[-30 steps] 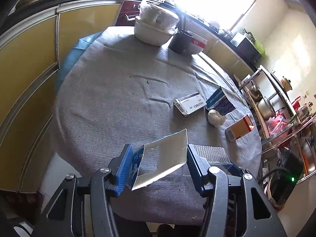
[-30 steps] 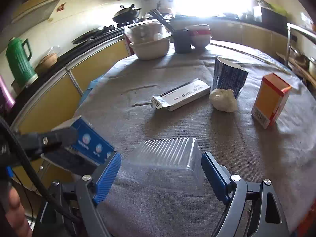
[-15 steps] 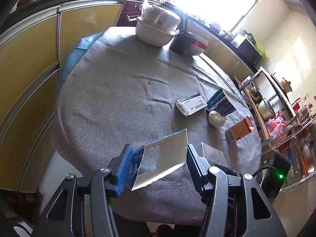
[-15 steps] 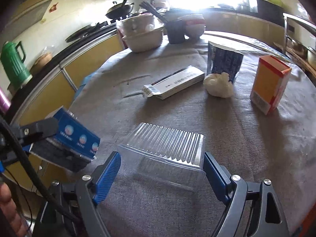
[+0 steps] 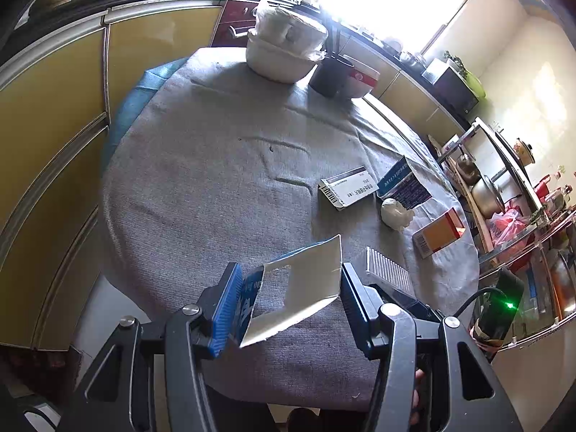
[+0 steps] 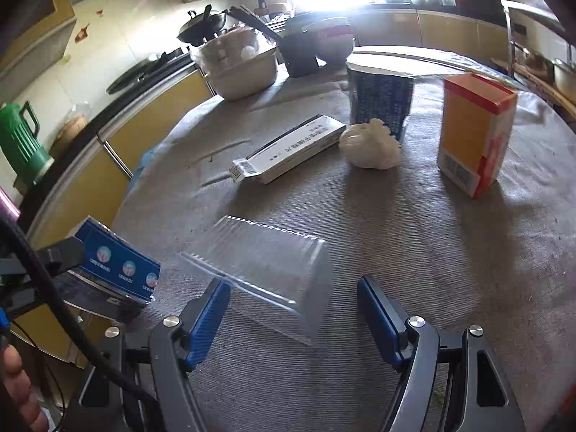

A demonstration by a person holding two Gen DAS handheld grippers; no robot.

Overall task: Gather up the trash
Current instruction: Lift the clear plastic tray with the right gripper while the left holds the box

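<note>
My left gripper [image 5: 288, 298] is shut on a flattened blue and white carton [image 5: 298, 288], held above the near table edge; the carton also shows in the right wrist view [image 6: 118, 262]. My right gripper [image 6: 293, 318] is open, its jaws either side of a clear ribbed plastic tray [image 6: 266, 270] that lies tilted on the grey cloth; the tray also shows in the left wrist view [image 5: 387, 270]. Farther on lie a white barcode box [image 6: 288, 149], a crumpled white tissue [image 6: 370, 142], a blue carton [image 6: 381, 97] and an orange box [image 6: 475, 133].
A round table with a grey cloth [image 5: 201, 180] carries a covered white bowl [image 5: 284, 50], a dark cup [image 5: 329, 75] and a red and white bowl [image 5: 360, 81] at the far edge. Yellow cabinets [image 5: 46, 108] stand to the left, a shelf rack [image 5: 504, 198] to the right.
My right gripper moved forward and lower toward the clear tray, which now looks tilted between the jaws. The left gripper rose slightly, still holding its carton.
</note>
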